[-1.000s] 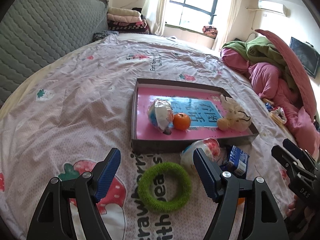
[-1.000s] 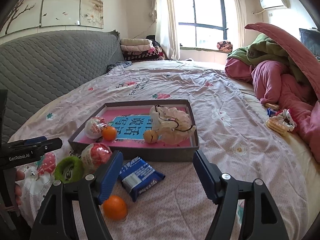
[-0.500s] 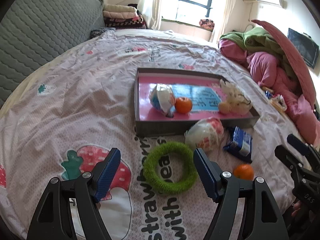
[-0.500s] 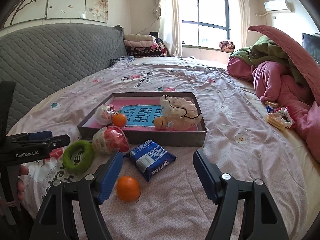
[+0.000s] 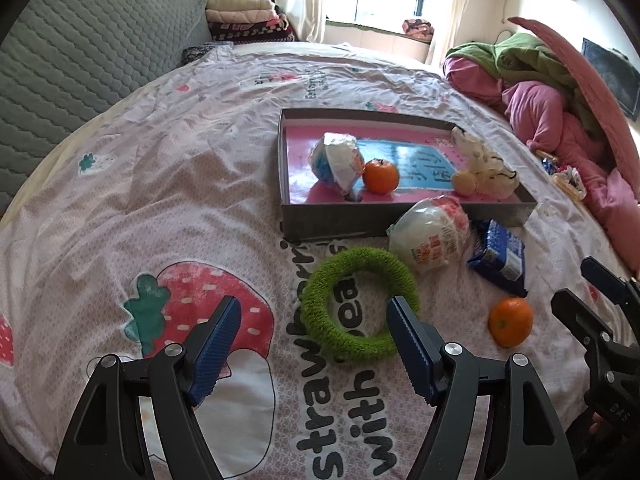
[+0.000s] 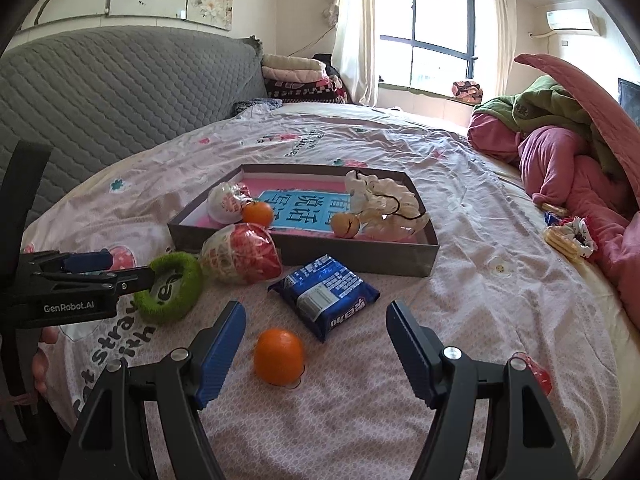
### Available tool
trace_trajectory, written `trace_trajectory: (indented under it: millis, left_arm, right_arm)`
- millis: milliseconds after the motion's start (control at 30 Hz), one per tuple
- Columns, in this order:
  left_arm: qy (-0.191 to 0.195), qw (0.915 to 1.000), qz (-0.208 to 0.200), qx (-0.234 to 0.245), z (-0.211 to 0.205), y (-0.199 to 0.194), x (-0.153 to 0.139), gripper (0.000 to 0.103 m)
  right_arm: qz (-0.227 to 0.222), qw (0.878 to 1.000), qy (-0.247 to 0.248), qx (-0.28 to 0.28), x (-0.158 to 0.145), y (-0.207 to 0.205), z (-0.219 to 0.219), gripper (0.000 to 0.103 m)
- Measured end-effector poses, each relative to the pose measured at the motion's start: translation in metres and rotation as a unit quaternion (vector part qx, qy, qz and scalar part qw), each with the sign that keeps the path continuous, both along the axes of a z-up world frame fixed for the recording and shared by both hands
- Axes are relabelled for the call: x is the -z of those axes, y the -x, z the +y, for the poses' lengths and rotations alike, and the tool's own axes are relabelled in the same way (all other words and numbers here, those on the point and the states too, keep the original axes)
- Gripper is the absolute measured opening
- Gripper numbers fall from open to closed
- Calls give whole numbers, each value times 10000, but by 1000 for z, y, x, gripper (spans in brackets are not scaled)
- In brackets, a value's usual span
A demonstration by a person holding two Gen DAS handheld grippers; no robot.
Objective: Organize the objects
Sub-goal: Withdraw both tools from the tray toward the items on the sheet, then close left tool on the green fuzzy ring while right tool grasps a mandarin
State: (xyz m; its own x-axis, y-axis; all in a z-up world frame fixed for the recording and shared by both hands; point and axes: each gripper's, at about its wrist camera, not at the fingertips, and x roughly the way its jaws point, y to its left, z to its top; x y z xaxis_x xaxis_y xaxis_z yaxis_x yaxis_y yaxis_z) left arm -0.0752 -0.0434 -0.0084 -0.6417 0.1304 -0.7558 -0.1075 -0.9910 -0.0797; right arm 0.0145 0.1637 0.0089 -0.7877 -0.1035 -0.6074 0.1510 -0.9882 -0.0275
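Observation:
A grey tray (image 5: 344, 226) (image 6: 352, 252) with a pink floor sits mid-bed, holding a wrapped ball (image 5: 338, 162), an orange (image 5: 381, 176) and a plush toy (image 5: 486, 168). In front of it lie a green fuzzy ring (image 5: 358, 304) (image 6: 170, 286), a red-white wrapped ball (image 5: 430, 238) (image 6: 242, 258), a blue snack packet (image 5: 498, 256) (image 6: 324, 296) and a loose orange (image 5: 511, 321) (image 6: 279, 356). My left gripper (image 5: 314, 344) is open, just before the ring. My right gripper (image 6: 316, 350) is open, with the loose orange between its fingers' line.
The bed has a pink strawberry-print sheet (image 5: 160, 184). A grey quilted headboard (image 6: 100, 100) stands on the left. Piled pink and green bedding (image 6: 568, 152) lies on the right, with snacks (image 6: 568, 236) beside it. Folded blankets (image 6: 296, 76) sit by the window.
Both grippers have pulled back and up from the tray. The loose orange now shows in the left wrist view, and the ring lies farther ahead of the left fingers.

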Motion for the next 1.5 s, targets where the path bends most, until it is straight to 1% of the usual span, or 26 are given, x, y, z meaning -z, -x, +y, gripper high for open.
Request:
trace_trajectory:
  millis: [100, 300, 533, 700, 733, 867, 900, 967, 1133, 1200, 1267, 1400, 1500]
  left_arm:
    - [45, 9999, -125, -14, 0, 3, 7, 76]
    - [14, 9997, -218, -54, -2, 7, 14, 76]
    - [-36, 9997, -235, -52, -2, 11, 19, 76]
    - [-5, 9996, -261, -53, 0, 14, 24, 77]
    - [7, 9997, -254, -49, 0, 14, 24, 77]
    - [27, 9997, -239, -37, 1, 15, 26, 75]
    - [36, 9997, -235, -35, 1, 15, 27, 74]
    - [67, 9997, -228, -37, 1, 16, 27, 68]
    - [43, 9997, -242, -73, -2, 19, 29, 60]
    - [40, 9997, -239, -77, -2, 19, 29, 57]
    - [18, 9997, -234, -81, -2, 19, 29, 51]
    - [-59, 9996, -236, -110, -5, 21, 29, 42]
    - [-96, 9996, -223, -106, -6, 21, 28, 32]
  right_arm:
    - [-34, 10000, -21, -25, 4, -1, -2, 72]
    - [-171, 9998, 6, -51, 15, 2, -1, 72]
    - [-276, 9995, 9, -119, 26, 6, -4, 72]
    - [-339, 9992, -5, -215, 34, 8, -8, 72]
    - [-356, 9991, -16, -226, 35, 9, -9, 72]
    - [-422, 9987, -78, -272, 42, 11, -12, 64]
    - [-439, 9986, -100, -286, 43, 11, -13, 60]
    - [-446, 9984, -126, -321, 45, 11, -14, 54]
    - [-474, 9976, -193, -470, 49, 11, -18, 44]
    - [-502, 9971, -215, -522, 51, 11, -20, 37]
    - [-523, 9968, -227, -564, 52, 10, -21, 36]
    - [-511, 9967, -201, -602, 52, 9, -20, 36]
    - [-511, 9967, -161, -617, 52, 9, -19, 36]
